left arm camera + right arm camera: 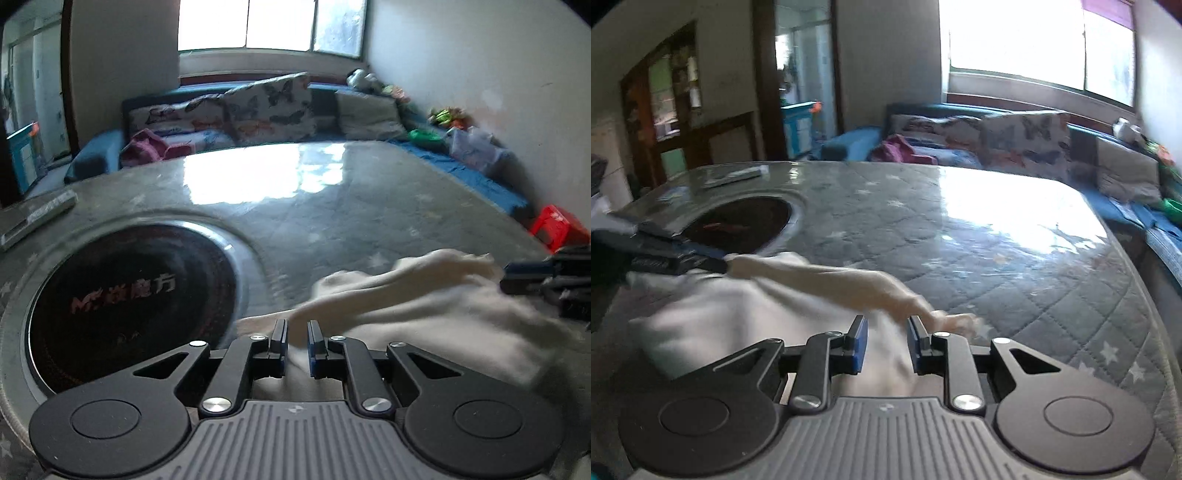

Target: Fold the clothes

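Left wrist view: a pale cream cloth (424,302) lies on the table (332,206), near the edge closest to the camera. Its raised top edge runs as a long ridge from the left gripper (297,332) up and to the right, toward the right gripper (506,280) at the frame's right side, so its long axis goes across the picture, slightly uphill. The cloth is soft, plain, without visible pattern, and blurred; the rest sags below the ridge in loose folds. The left gripper's jaws stand narrow with the cloth running between them, pinching it. A round black cooking plate (129,306) is sunk in the table just left of the cloth.

Right wrist view: the same cloth (757,314) stretches from the left gripper (726,264) at the left down and to the right to the right gripper (886,328). The ridge looks taut, the body below hangs white and smooth. The right gripper's blue pads (858,343) are close together with cloth gathered between them, gripping it.
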### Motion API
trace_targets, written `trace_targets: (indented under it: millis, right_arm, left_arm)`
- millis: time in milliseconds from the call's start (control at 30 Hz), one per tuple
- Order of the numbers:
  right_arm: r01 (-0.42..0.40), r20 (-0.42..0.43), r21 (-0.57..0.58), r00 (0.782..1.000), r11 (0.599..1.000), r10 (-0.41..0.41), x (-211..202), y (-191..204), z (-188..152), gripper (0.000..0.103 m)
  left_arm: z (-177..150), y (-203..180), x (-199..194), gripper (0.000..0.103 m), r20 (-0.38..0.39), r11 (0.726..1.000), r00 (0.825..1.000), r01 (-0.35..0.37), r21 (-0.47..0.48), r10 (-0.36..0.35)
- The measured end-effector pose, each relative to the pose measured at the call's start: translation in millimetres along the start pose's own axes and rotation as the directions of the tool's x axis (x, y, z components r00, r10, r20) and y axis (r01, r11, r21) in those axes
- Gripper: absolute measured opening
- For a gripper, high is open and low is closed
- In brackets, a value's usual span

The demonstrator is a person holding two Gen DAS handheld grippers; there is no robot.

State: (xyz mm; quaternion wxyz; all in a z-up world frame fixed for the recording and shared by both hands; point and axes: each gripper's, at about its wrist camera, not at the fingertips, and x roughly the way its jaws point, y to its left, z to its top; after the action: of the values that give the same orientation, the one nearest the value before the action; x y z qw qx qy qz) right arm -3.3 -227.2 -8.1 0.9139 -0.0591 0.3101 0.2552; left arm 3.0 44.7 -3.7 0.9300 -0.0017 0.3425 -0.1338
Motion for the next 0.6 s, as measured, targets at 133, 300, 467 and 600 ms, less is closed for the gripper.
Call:
trace_targets:
  millis: [133, 300, 467, 600]
  right_arm:
    - [-0.018, -0.021, 0.003, 1.0, 1.0, 0.018, -10.0, 5.8, -12.1, 0.014]
    - [0.037, -0.059, 0.056, 0.998, 0.998, -0.033, -11.2, -3.9, -26.7, 0.013]
    - [0.023, -0.036, 0.018, 0.999, 1.0, -0.022, -15.4, 2.1, -12.7, 0.013]
    - [-0.021, -0.015, -0.009, 1.0, 1.0, 0.02, 2.8, 10.6, 15.0, 0.014]
  left_arm:
    - [-7.1, -21.6, -15.3, 0.012, 0.001, 0.995, 0.995, 0.101, 0.025, -0.101]
    - [-20.4, -27.0, -5.5, 0.013, -0.068, 0.996, 0.994, 0.091, 0.022, -0.089]
    - [-10.4, -26.3, -6.5, 0.029, -0.08, 0.998, 0.995, 0.056, -0.009, -0.056]
    - [-5.8, -25.8, -5.6, 0.039, -0.078, 1.0, 0.997, 0.014, -0.022, -0.015]
